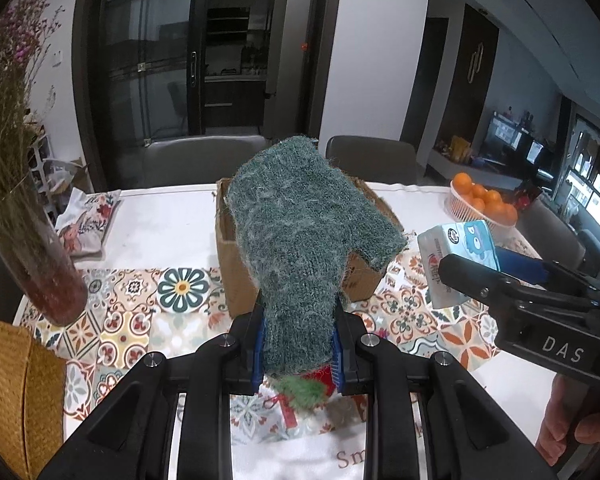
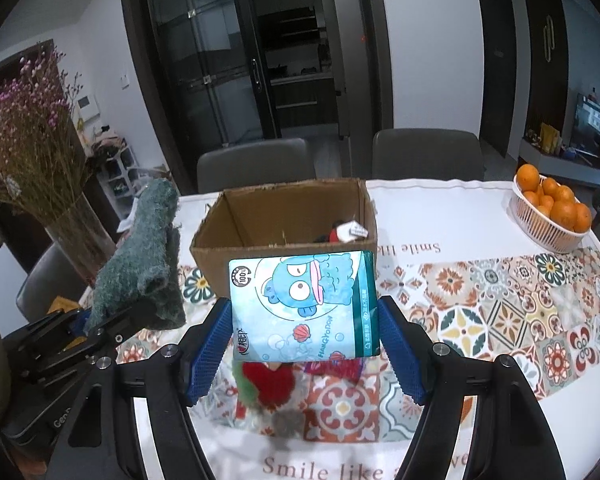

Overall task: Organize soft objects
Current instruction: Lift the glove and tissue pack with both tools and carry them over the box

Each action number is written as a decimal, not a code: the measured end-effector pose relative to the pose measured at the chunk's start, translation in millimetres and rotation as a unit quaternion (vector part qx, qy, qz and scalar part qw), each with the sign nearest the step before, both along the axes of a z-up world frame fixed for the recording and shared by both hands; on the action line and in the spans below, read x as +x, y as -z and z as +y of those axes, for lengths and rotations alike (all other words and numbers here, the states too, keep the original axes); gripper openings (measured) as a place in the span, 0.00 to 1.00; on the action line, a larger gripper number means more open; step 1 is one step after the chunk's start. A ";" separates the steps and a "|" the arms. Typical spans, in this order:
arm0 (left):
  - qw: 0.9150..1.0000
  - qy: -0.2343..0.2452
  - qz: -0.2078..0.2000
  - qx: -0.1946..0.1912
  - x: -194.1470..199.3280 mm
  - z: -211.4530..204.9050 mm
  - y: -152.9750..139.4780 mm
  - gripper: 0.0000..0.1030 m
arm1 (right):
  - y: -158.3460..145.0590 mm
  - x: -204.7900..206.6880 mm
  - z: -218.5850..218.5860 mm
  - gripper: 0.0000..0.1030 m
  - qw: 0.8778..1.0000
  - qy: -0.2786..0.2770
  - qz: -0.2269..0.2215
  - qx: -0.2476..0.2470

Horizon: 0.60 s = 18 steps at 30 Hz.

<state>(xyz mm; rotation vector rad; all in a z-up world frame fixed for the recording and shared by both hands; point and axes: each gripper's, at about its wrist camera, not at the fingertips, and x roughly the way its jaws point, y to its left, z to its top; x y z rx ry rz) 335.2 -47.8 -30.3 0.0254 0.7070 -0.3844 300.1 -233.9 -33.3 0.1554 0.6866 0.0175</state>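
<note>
My left gripper point(image 1: 300, 354) is shut on a fuzzy dark-green knitted mitten point(image 1: 304, 240), held above the table in front of an open cardboard box point(image 1: 236, 264). The mitten point(image 2: 140, 272) and left gripper point(image 2: 100, 324) also show at the left of the right wrist view. My right gripper point(image 2: 306, 336) is shut on a blue tissue pack point(image 2: 304, 304) with a cartoon fish print, held up before the box point(image 2: 284, 220). That pack point(image 1: 456, 256) appears at the right of the left wrist view. A red and green soft item point(image 2: 268, 384) lies on the tablecloth below.
A glass vase of dried flowers point(image 1: 32, 248) stands at the left, beside a woven basket point(image 1: 16, 396). A white basket of oranges point(image 2: 552, 212) sits at the right. Folded printed cloth point(image 1: 88, 220) lies at the back left. Two grey chairs point(image 2: 260, 164) stand behind the table.
</note>
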 end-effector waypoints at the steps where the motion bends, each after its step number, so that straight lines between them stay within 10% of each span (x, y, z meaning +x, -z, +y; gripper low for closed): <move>1: 1.000 0.001 -0.002 0.001 2.9 -1.0 -1.4 0.25 | -1.9 1.7 -0.4 0.71 1.000 0.000 -0.003 0.000; 18: 1.000 0.018 0.001 -0.002 63.2 -13.9 -10.4 0.25 | -21.2 55.8 -3.8 0.71 0.999 -0.006 -0.031 -0.008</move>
